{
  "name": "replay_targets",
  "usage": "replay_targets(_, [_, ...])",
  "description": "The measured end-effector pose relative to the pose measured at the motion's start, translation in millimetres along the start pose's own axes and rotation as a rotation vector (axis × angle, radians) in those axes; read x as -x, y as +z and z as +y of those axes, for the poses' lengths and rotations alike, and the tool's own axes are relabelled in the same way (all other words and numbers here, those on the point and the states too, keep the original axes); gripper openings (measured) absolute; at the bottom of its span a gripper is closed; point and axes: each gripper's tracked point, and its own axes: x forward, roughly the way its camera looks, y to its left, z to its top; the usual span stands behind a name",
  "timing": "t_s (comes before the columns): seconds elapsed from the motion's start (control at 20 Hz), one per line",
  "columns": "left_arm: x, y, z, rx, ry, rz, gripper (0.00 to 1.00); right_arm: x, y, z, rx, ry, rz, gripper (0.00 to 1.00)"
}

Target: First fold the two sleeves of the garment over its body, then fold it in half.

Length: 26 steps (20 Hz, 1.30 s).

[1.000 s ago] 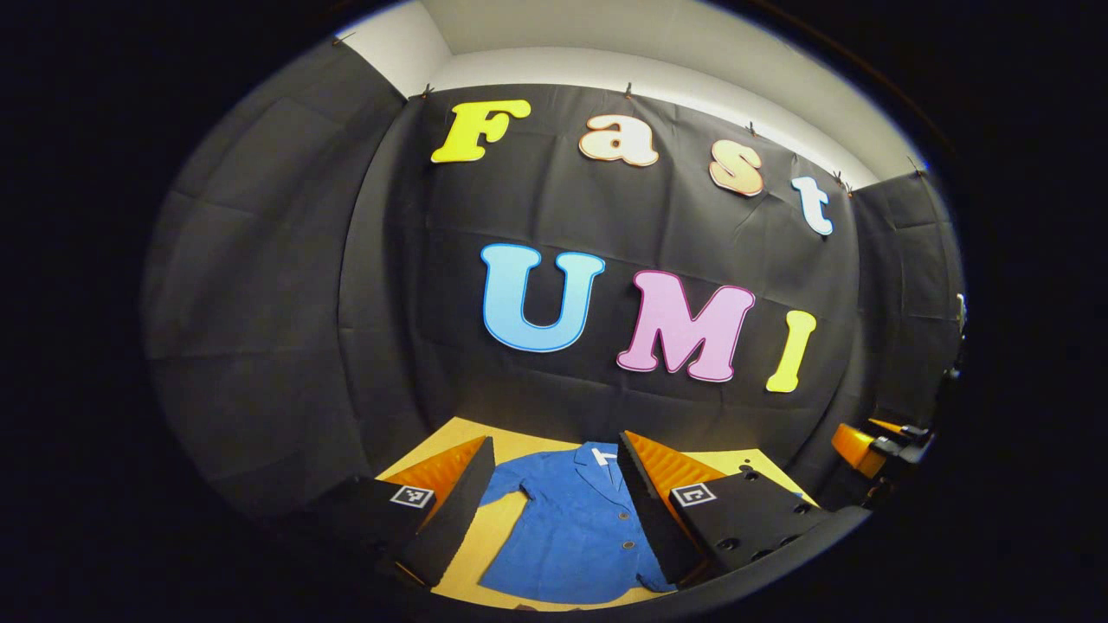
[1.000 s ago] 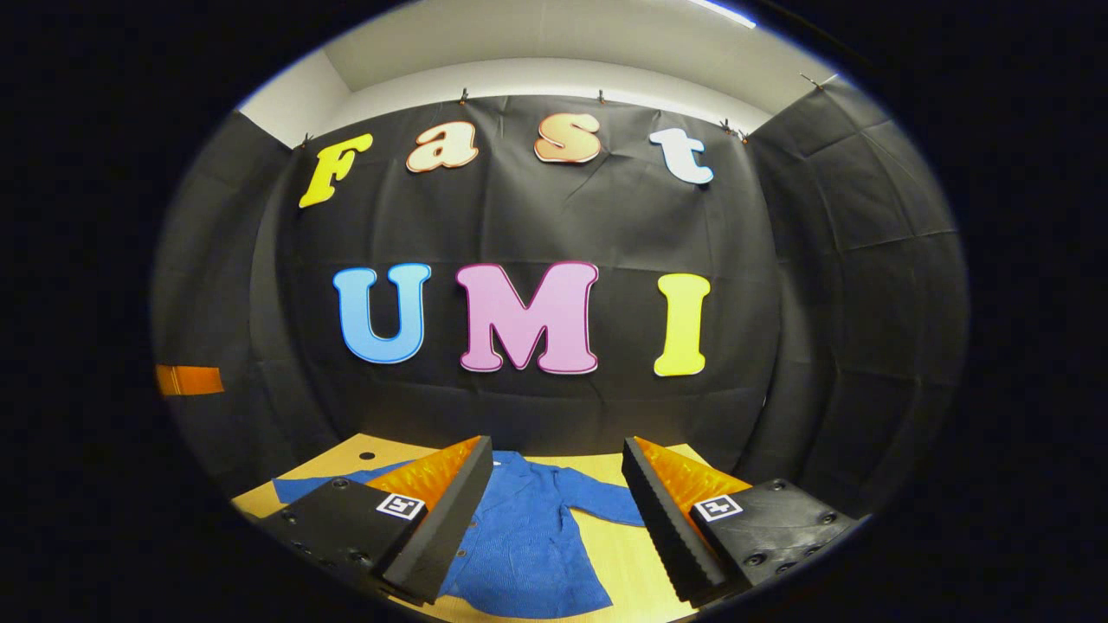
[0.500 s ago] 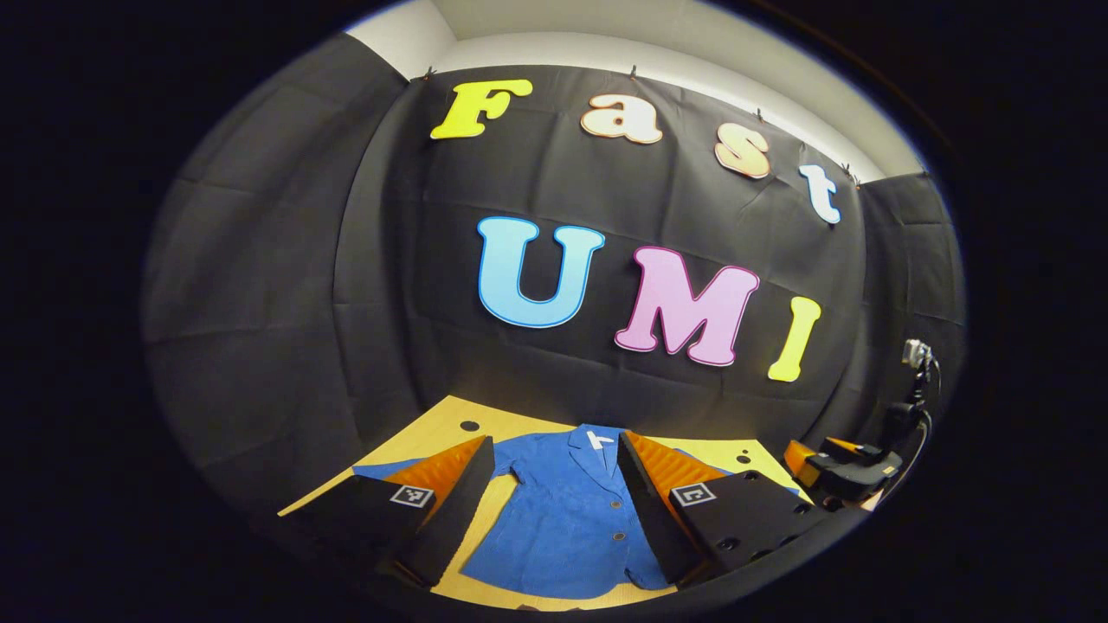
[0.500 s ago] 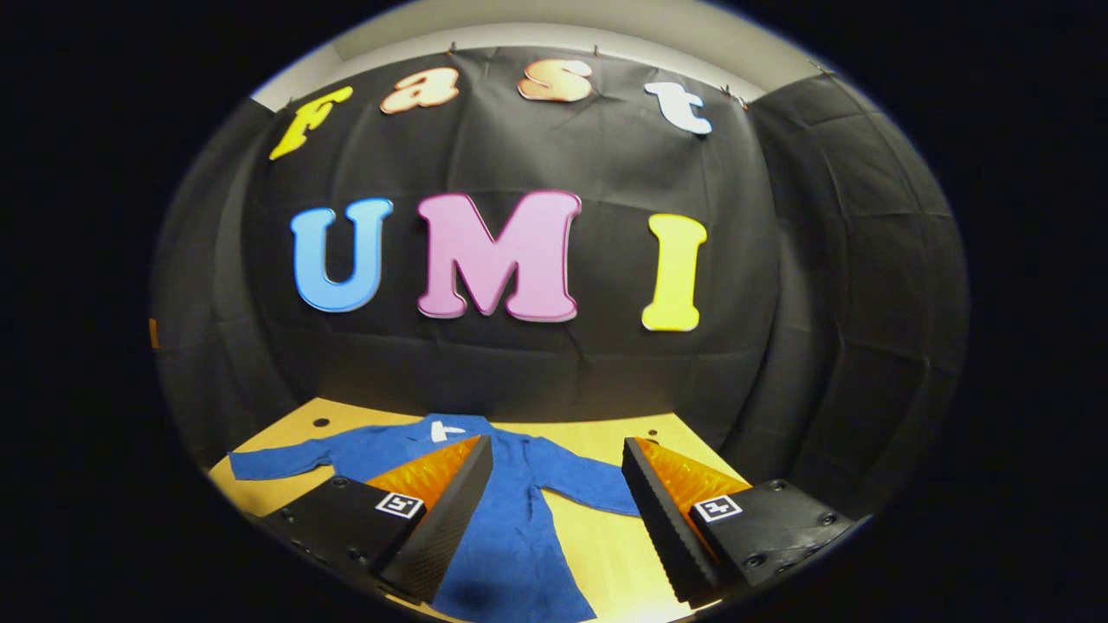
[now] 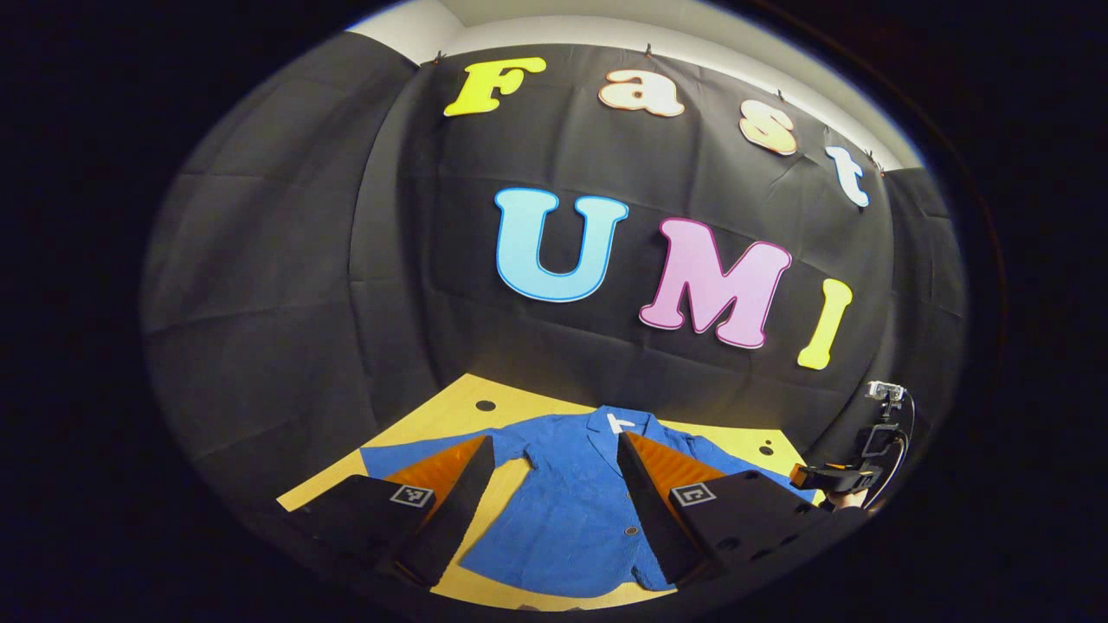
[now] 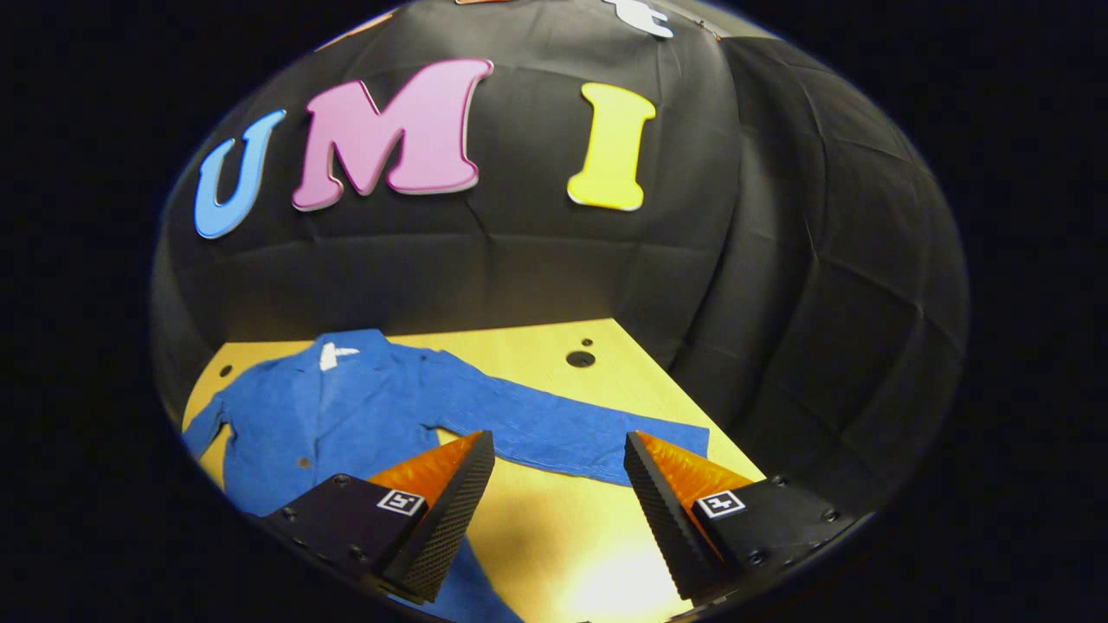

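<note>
A blue buttoned jacket (image 5: 571, 502) lies flat on the wooden table (image 5: 433, 424), collar toward the back wall, both sleeves spread out to the sides. My left gripper (image 5: 554, 484) hovers open above the jacket's body, nothing between its fingers. In the right gripper view the jacket (image 6: 346, 415) stretches its right sleeve (image 6: 571, 428) across the table (image 6: 537, 346). My right gripper (image 6: 558, 484) hangs open just above and short of that sleeve's cuff end, holding nothing. The other gripper (image 5: 853, 476), with a hand on it, shows at the far right of the left gripper view.
The black cloth wall closes the table at the back and on both sides. Small round holes (image 6: 580, 357) mark the tabletop near its far corners. Bare wood lies in front of the right sleeve (image 6: 554, 536).
Both cameras tilted down toward the table. The right gripper swung right and dropped from over the jacket's body to near the right sleeve. The left gripper shifted slightly and stays over the body.
</note>
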Motion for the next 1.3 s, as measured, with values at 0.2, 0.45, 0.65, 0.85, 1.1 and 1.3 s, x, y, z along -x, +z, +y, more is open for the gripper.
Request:
replay_targets(0.2, [-15, -7, -19, -0.034, -0.008, 0.040, 0.82, -52, -25, -38, 0.005, -0.079, 0.097, 0.98])
replay_targets(0.45, [-33, -15, -53, -0.070, -0.047, 0.087, 0.82, -96, -54, -82, -0.057, -0.169, 0.212, 1.00])
replay_targets(0.65, [-43, -27, -74, -0.127, -0.068, 0.129, 0.82, -111, -82, -115, -0.129, -0.224, 0.319, 0.98])
replay_targets(0.85, [-50, -30, -88, -0.169, -0.076, 0.147, 0.82, -121, -107, -140, -0.221, -0.253, 0.397, 0.98])
replay_targets(1.1, [-55, -32, -99, -0.173, -0.077, 0.159, 0.82, -126, -117, -152, -0.281, -0.263, 0.424, 0.99])
replay_targets(1.3, [-54, -28, -100, -0.201, -0.053, 0.147, 0.83, -126, -116, -150, -0.339, -0.233, 0.429, 0.96])
